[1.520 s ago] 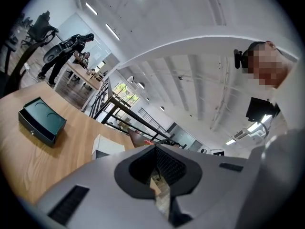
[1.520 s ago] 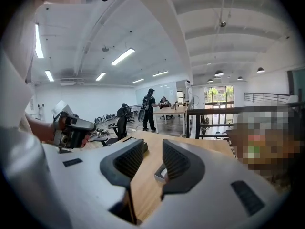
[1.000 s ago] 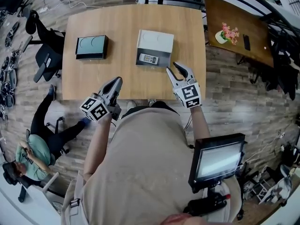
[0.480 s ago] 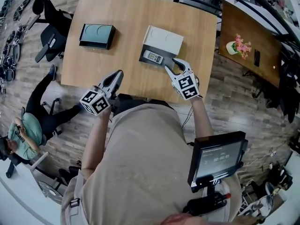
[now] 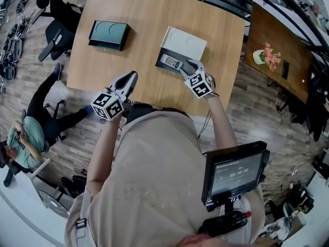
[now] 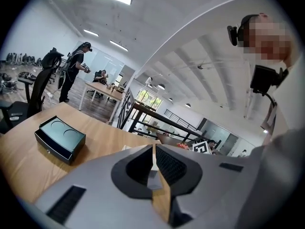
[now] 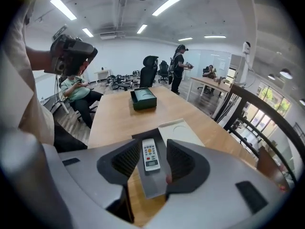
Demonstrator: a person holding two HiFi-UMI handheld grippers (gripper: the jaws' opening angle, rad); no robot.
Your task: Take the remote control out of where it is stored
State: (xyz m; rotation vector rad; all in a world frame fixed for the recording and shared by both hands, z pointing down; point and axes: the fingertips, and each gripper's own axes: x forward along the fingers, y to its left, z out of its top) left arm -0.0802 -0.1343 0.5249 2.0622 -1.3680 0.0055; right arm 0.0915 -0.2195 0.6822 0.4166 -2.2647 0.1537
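Observation:
A white remote control [image 5: 171, 62] [image 7: 149, 155] lies face up in an open grey storage box [image 5: 160, 65] [image 7: 152, 185] on the wooden table. The box's white lid [image 5: 184, 42] [image 7: 180, 130] lies just behind it. My right gripper [image 5: 185, 67] [image 7: 148, 157] hovers at the near end of the box. Its jaws are opening, one on each side of the remote, and the pads do not press on it. My left gripper [image 5: 131, 77] [image 6: 153, 149] is shut on nothing, above the table's near edge and left of the box.
A dark teal box [image 5: 109, 34] [image 6: 60, 138] [image 7: 144, 99] sits at the table's far left. Office chairs and a seated person [image 5: 23, 143] are to the left of the table. A second table with flowers [image 5: 271, 55] stands to the right, and railings run behind.
My right gripper has moved forward from the table's near edge to the grey box, and its jaws have parted around the remote. The left gripper has stayed shut near the table's edge.

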